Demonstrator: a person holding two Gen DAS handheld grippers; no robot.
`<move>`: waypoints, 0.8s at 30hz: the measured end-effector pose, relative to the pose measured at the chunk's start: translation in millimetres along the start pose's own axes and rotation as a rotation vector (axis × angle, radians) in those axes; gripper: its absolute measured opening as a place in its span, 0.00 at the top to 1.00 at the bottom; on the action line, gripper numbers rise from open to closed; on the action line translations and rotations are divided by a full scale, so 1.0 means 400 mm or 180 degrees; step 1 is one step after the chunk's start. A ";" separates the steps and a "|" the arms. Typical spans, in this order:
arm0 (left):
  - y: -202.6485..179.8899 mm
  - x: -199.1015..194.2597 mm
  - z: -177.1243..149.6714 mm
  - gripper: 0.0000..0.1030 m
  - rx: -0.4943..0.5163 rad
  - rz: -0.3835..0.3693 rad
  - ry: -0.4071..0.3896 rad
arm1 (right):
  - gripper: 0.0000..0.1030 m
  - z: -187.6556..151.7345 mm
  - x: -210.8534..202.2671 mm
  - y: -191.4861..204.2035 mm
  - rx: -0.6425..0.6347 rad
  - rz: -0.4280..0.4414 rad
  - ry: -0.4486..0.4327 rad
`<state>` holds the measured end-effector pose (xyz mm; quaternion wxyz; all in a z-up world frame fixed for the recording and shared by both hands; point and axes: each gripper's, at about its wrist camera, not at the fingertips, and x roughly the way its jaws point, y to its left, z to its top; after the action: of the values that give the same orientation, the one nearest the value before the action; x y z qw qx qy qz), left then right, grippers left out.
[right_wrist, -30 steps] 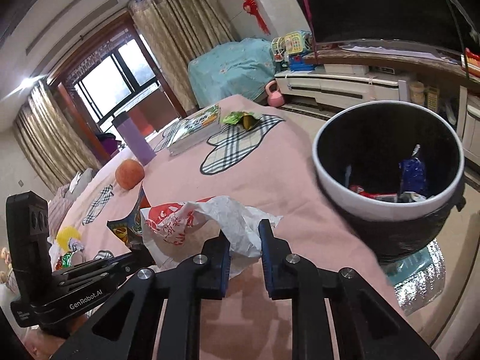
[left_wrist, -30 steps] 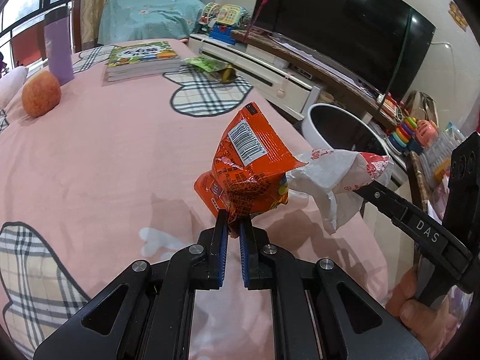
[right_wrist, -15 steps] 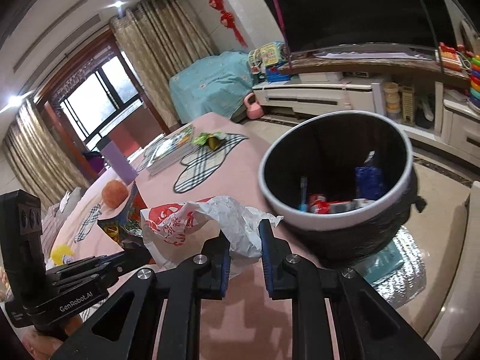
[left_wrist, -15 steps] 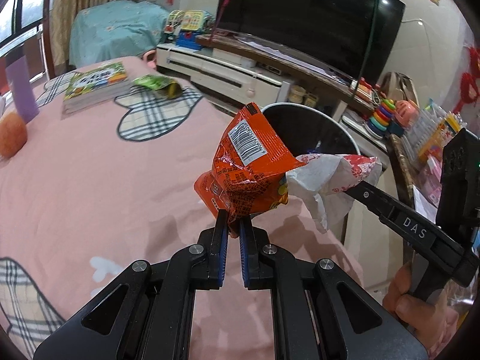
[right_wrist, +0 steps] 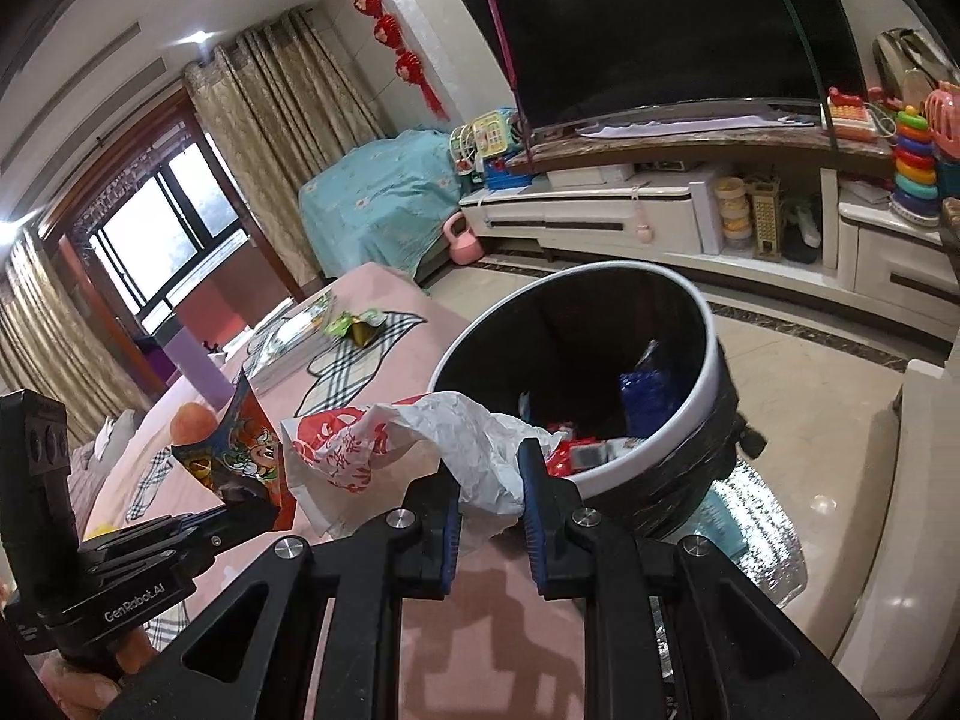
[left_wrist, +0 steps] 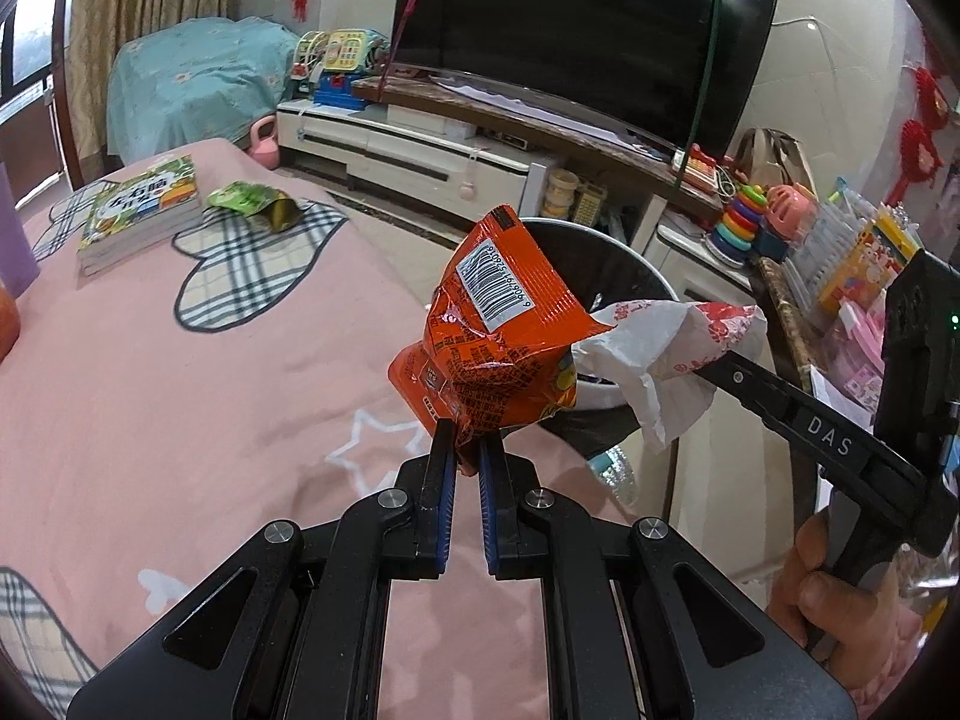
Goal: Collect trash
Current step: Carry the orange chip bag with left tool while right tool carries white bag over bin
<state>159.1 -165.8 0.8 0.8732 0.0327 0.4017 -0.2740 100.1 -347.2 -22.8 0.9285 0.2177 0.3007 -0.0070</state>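
Observation:
My left gripper [left_wrist: 467, 449] is shut on an orange snack wrapper [left_wrist: 498, 336] and holds it up over the bed's right edge. My right gripper [right_wrist: 491, 457] is shut on a crumpled white and red paper wrapper [right_wrist: 414, 438], just left of the white-rimmed trash bin [right_wrist: 690, 420]. The bin holds several pieces of trash. In the left wrist view the paper wrapper [left_wrist: 672, 348] and the bin [left_wrist: 624, 264] sit behind the orange wrapper. A green wrapper [left_wrist: 252, 201] lies on the pink bed far back.
A stack of books [left_wrist: 141, 213] and a purple cup [right_wrist: 198, 366] sit on the pink bed [left_wrist: 180, 396]. An orange ball [right_wrist: 192, 420] lies near them. A TV stand [right_wrist: 600, 210] with toys runs behind the bin. A silver mat [right_wrist: 768, 546] lies on the floor.
Both grippers have moved right toward the bin with their wrappers. The bin now looms closer and larger in both views.

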 end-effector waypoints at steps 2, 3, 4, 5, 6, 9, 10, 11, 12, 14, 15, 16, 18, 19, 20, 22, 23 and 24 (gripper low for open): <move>-0.007 0.006 0.006 0.93 0.0024 -0.0011 0.0007 | 0.83 0.008 0.000 -0.009 0.0010 -0.0013 -0.0012; -0.011 0.010 0.008 0.93 0.0031 -0.0016 0.0013 | 0.83 0.012 0.000 -0.012 0.0015 -0.0019 -0.0020; -0.013 0.013 0.010 0.93 0.0035 -0.0024 0.0018 | 0.83 0.013 -0.001 -0.014 0.0017 -0.0024 -0.0025; -0.016 0.017 0.012 0.93 0.0041 -0.0031 0.0024 | 0.83 0.017 -0.001 -0.016 0.0020 -0.0030 -0.0031; -0.019 0.019 0.014 0.93 0.0046 -0.0033 0.0027 | 0.83 0.020 0.000 -0.018 0.0020 -0.0036 -0.0035; -0.027 0.030 0.024 0.93 0.0074 -0.0041 0.0038 | 0.83 0.028 0.006 -0.024 0.0025 -0.0056 -0.0038; -0.029 0.035 0.027 0.93 0.0082 -0.0045 0.0043 | 0.83 0.034 0.009 -0.027 0.0035 -0.0063 -0.0044; -0.030 0.039 0.031 0.93 0.0088 -0.0049 0.0049 | 0.83 0.037 0.009 -0.029 0.0036 -0.0068 -0.0048; -0.032 0.044 0.035 0.93 0.0093 -0.0056 0.0056 | 0.83 0.042 0.010 -0.031 0.0034 -0.0076 -0.0053; -0.035 0.051 0.042 0.93 0.0100 -0.0071 0.0068 | 0.83 0.052 0.016 -0.035 0.0029 -0.0097 -0.0063; -0.039 0.055 0.047 0.93 0.0108 -0.0077 0.0071 | 0.83 0.058 0.019 -0.038 0.0024 -0.0108 -0.0063; -0.042 0.058 0.052 0.93 0.0117 -0.0079 0.0072 | 0.83 0.062 0.021 -0.039 0.0020 -0.0120 -0.0067; -0.049 0.064 0.059 0.93 0.0136 -0.0083 0.0074 | 0.83 0.068 0.023 -0.042 0.0015 -0.0142 -0.0075; -0.052 0.067 0.062 0.93 0.0145 -0.0087 0.0077 | 0.83 0.071 0.024 -0.046 0.0017 -0.0148 -0.0077; -0.056 0.072 0.067 0.93 0.0157 -0.0089 0.0081 | 0.83 0.075 0.026 -0.050 0.0023 -0.0159 -0.0081; -0.061 0.079 0.075 0.93 0.0175 -0.0096 0.0088 | 0.83 0.083 0.031 -0.059 0.0038 -0.0176 -0.0081; -0.065 0.083 0.079 0.93 0.0185 -0.0098 0.0094 | 0.83 0.086 0.033 -0.064 0.0046 -0.0186 -0.0082; -0.069 0.087 0.083 0.93 0.0193 -0.0100 0.0099 | 0.83 0.088 0.034 -0.068 0.0050 -0.0194 -0.0081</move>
<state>186.2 -214.1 2.5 0.8610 0.0571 0.4072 -0.2993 126.9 -384.6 -15.8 0.9299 0.2156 0.2952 -0.0404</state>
